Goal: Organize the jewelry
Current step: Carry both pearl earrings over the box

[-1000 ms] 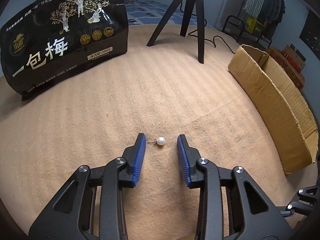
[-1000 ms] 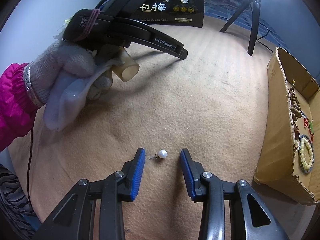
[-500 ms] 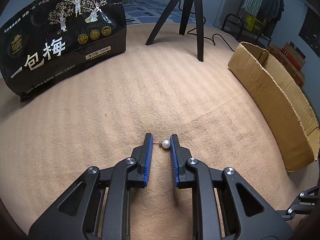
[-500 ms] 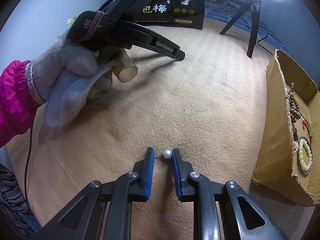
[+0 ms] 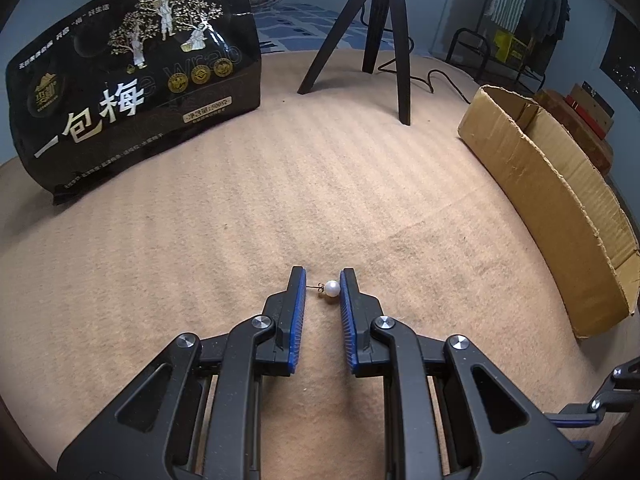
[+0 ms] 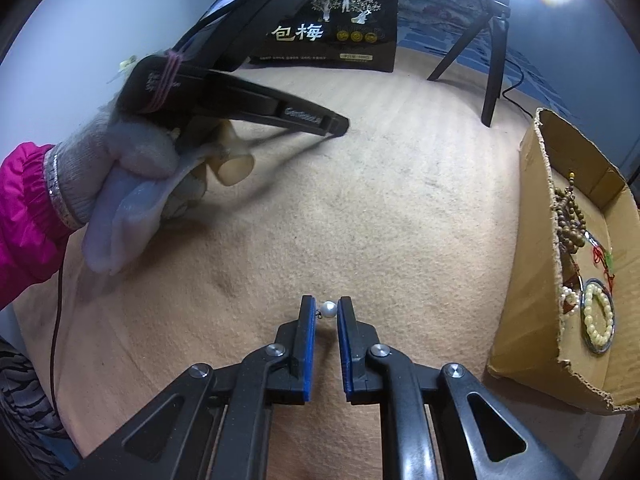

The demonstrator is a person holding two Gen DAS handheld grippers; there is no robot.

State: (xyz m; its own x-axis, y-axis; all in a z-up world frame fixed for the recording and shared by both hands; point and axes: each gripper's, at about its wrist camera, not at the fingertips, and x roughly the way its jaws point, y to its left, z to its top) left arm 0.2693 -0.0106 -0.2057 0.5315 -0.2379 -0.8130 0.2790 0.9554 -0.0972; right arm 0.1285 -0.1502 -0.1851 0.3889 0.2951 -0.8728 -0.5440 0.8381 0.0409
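Note:
Two pearl stud earrings lie on the tan felt mat, one at each gripper. In the left wrist view my left gripper (image 5: 322, 276) is shut on a pearl earring (image 5: 331, 288): the post meets the left pad and the pearl meets the right pad. In the right wrist view my right gripper (image 6: 326, 304) is shut on the other pearl earring (image 6: 329, 309), pinched at the blue fingertips. The left gripper (image 6: 342, 125) also shows there at upper left with its tip on the mat, held by a gloved hand (image 6: 92, 160).
An open cardboard box (image 6: 528, 240) stands at the right. It holds a cream bead bracelet (image 6: 599, 317) and brown bead strings (image 6: 568, 220). A black snack bag (image 5: 132, 92) and a black tripod (image 5: 384, 32) stand at the far edge of the mat.
Both grippers have closed from wide open onto their pearl earrings. Neither hand has shifted noticeably.

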